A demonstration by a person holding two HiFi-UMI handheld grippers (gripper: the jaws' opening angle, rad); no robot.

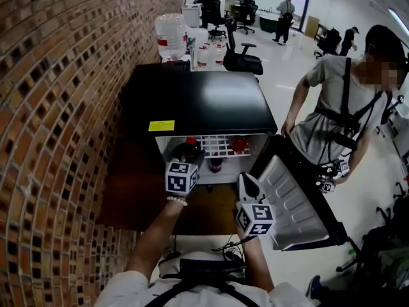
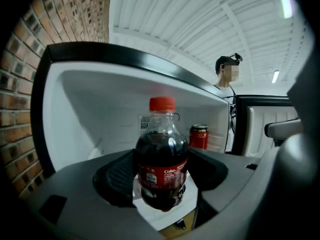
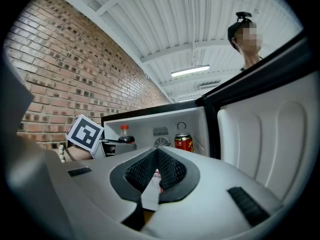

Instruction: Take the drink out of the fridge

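Spotter: Your left gripper (image 2: 161, 170) has its two dark bumpy pads (image 2: 115, 176) pressed on the sides of a small clear plastic bottle of dark cola (image 2: 162, 154). The bottle has a red cap (image 2: 162, 104) and a red label. The jaws stand partway apart, just as wide as the bottle.

Checker: Yes, you hold it upright. It is at the front of the open fridge, on the left side. I cannot tell if its bottom touches the white floor under it.

Spotter: Your right gripper (image 3: 157, 159) holds nothing. Its dark pads (image 3: 142, 171) meet at the tips.

Checker: It hangs just outside the fridge, to the right of your left gripper. It is near the open door (image 3: 260, 144), which is black outside and white inside.

Spotter: Behind your bottle, a red metal can (image 2: 198, 136) stands by the back wall on the right, well apart from the bottle.

Checker: The small black fridge with white inside walls (image 2: 85, 109) stands against a brown brick wall (image 1: 51, 107). A person in a grey shirt (image 1: 332, 114) stands just beside the door.
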